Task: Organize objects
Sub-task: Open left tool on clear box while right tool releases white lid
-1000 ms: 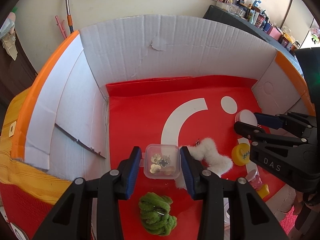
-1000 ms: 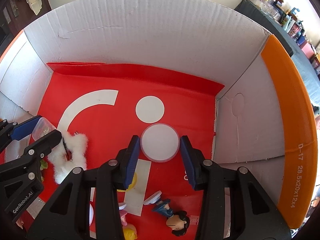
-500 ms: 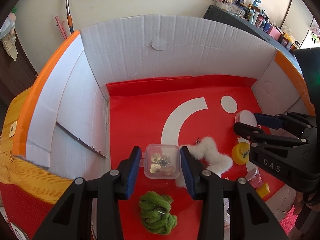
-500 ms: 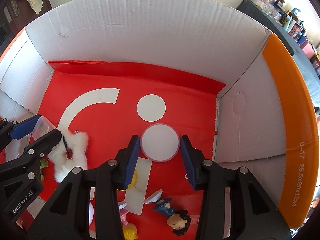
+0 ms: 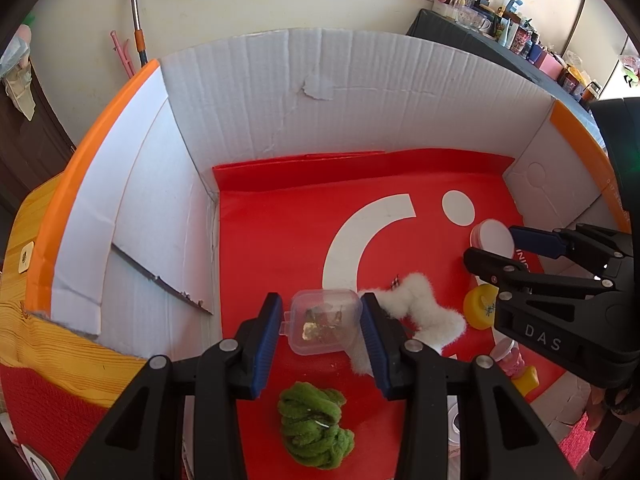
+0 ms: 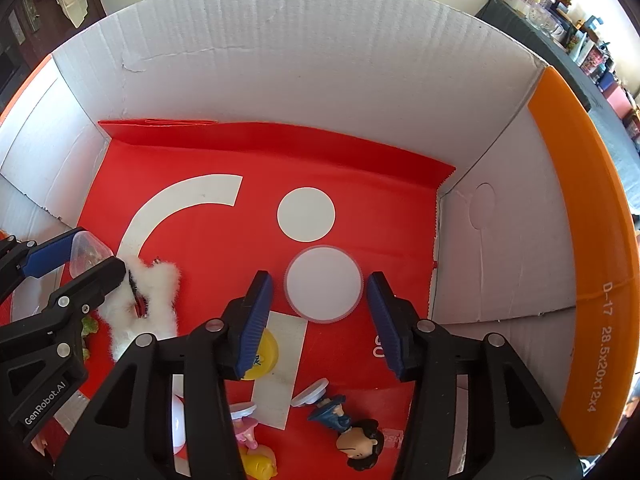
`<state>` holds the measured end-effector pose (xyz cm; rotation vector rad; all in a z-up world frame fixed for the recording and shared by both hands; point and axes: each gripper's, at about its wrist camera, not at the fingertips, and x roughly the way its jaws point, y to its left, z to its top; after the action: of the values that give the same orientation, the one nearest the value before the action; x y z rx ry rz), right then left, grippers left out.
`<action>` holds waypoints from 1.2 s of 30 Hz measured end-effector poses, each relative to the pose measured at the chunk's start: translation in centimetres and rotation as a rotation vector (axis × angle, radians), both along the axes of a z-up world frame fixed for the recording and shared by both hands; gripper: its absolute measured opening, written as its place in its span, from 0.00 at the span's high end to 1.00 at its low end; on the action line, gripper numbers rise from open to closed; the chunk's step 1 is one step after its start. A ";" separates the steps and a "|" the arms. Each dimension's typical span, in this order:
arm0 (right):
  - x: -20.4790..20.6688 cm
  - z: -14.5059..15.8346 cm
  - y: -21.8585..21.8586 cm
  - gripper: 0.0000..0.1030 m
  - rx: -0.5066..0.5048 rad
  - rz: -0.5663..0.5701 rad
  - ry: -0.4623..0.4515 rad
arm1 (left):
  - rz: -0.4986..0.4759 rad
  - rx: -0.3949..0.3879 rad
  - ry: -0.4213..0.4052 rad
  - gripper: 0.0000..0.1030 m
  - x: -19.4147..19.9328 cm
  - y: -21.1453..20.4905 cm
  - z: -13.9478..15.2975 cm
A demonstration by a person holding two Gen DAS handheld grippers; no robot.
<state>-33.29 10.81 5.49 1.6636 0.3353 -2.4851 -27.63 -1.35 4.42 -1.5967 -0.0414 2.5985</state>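
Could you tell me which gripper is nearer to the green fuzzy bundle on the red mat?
Left. The left gripper, shut on the clear plastic box, hangs right above the green fuzzy bundle; the right gripper is off to its side, straddling the round white lid.

Black hand-held gripper, blue ribbed pads, silver screws

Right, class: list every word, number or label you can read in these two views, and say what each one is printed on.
"DAS": on the right gripper body.
"GenRobot.AI": on the left gripper body.
"D-17" and "28.5x20x12x4": on the orange flap of the cardboard box.
Partly hidden letters on the red box floor, and a small mark on the yellow disc: not readable.
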 end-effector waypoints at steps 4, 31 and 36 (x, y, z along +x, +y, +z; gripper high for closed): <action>-0.2 0.0 0.1 0.53 0.000 -0.001 0.001 | 0.000 0.000 0.000 0.59 0.0 0.0 0.0; 0.5 3.0 0.8 0.50 -0.028 0.016 0.075 | -0.011 0.031 0.028 0.53 1.6 0.3 1.4; 1.5 3.4 -1.0 0.50 -0.037 0.027 0.093 | -0.013 0.021 0.041 0.51 1.7 0.8 1.9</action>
<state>-31.77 9.83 8.93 1.5229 0.3177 -2.5386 -25.94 -0.51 6.28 -1.5310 -0.0549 2.6111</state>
